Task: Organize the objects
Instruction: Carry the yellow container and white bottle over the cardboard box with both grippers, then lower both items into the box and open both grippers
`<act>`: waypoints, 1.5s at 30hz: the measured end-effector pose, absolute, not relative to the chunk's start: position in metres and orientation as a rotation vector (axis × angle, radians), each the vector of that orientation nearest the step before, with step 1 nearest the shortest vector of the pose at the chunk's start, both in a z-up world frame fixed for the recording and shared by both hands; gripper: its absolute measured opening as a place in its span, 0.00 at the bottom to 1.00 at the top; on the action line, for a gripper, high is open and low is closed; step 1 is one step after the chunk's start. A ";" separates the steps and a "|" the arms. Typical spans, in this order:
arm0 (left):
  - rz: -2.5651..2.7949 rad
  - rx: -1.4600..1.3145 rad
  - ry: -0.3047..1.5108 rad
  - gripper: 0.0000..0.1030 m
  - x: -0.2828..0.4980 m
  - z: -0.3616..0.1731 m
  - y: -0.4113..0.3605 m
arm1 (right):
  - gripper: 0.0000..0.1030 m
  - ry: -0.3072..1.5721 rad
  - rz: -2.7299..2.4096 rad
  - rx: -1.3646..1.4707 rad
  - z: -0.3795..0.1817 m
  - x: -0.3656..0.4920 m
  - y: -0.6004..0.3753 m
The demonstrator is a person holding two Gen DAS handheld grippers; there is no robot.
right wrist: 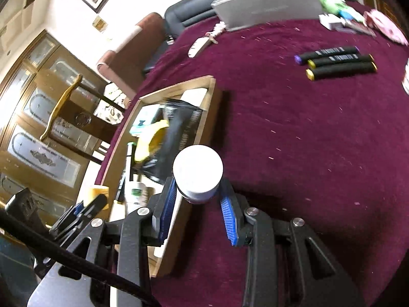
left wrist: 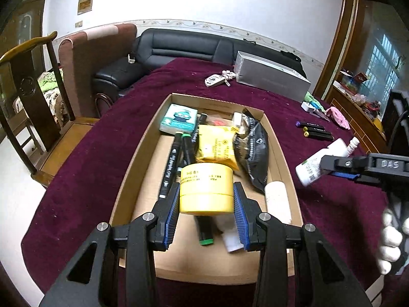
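Observation:
My left gripper (left wrist: pixel 207 187) is shut on a yellow round tin (left wrist: pixel 206 192) and holds it above the open cardboard box (left wrist: pixel 143 158). Inside the box lie a tissue pack (left wrist: pixel 179 120), a yellow packet (left wrist: pixel 216 144), a black pouch (left wrist: pixel 253 151), black markers (left wrist: pixel 171 163) and a white tube (left wrist: pixel 277 199). My right gripper (right wrist: pixel 198 182) is shut on a white bottle (right wrist: pixel 197 170), end-on to the camera, beside the box's right wall (right wrist: pixel 209 117). In the left wrist view, the right gripper (left wrist: pixel 329 168) carries the white bottle (left wrist: pixel 313 165) in from the right.
Three black markers (right wrist: pixel 337 62) lie on the maroon cloth (right wrist: pixel 306 140) right of the box. A silver box (left wrist: pixel 271 76), a key fob (left wrist: pixel 214 79), a small white bottle (left wrist: pixel 354 144) and pink cloth (left wrist: pixel 338 117) sit farther back. A wooden chair (left wrist: pixel 28 81) stands left.

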State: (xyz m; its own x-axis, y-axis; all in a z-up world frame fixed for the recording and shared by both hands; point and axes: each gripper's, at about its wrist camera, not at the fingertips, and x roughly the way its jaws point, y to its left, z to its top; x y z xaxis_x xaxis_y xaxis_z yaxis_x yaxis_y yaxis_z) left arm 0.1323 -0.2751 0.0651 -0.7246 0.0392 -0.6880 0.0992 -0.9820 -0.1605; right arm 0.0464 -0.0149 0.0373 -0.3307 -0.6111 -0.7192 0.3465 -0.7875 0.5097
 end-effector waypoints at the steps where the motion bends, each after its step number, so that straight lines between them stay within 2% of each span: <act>1: -2.870 1.146 0.287 0.33 0.132 0.065 -0.277 | 0.31 -0.338 -2.138 1.306 0.042 0.049 -0.019; 8: -2.856 1.145 0.282 0.33 0.128 0.059 -0.292 | 0.32 -0.190 -2.071 1.280 0.059 0.067 -0.059; 21: -2.839 1.159 0.259 0.33 0.127 0.054 -0.306 | 0.32 0.008 -1.938 1.339 0.045 0.092 -0.111; 45: -2.804 1.248 0.304 0.33 0.103 0.030 -0.323 | 0.32 0.061 -1.971 1.429 0.018 0.053 -0.149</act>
